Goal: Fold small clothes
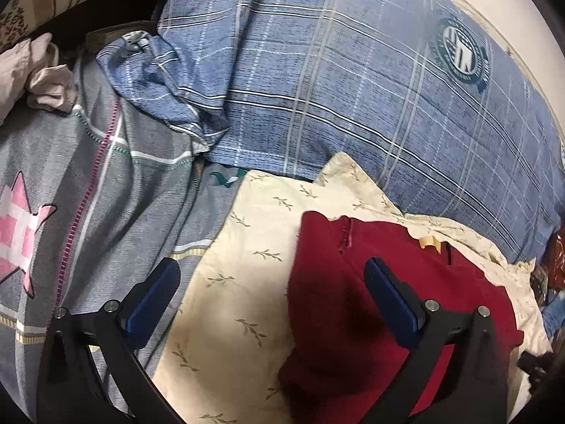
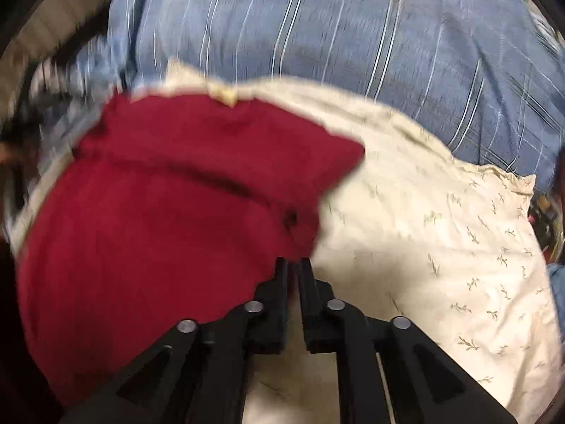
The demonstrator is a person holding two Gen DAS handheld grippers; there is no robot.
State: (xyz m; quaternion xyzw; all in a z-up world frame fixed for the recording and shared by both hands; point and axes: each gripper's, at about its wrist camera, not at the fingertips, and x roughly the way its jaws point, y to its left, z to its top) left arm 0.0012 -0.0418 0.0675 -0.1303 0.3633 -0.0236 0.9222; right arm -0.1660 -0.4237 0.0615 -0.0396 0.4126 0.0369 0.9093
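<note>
Pinching an edge of the dark red garment (image 2: 169, 212), the right hand-held gripper (image 2: 293, 265) has its black fingers nearly together, with red cloth caught at their tips. In the blurred right wrist view the garment spreads to the left of those fingers, one pointed corner reaching out to the right.

Seen from the left wrist, the left hand-held gripper (image 1: 272, 282) stands wide and holds nothing; one blue-padded finger (image 1: 392, 300) hovers over the red garment, the other over the edge of the grey quilt (image 1: 106, 194).

The garment lies on a cream cloth printed with small leaf sprigs (image 1: 229, 282), a pale tag (image 1: 429, 242) showing at its far edge. Beyond the cream cloth lies a blue plaid bed cover (image 1: 353, 88) with a round emblem (image 1: 459, 53). Far left, a crumpled pale pink cloth (image 1: 35, 74) rests beside the quilt.
</note>
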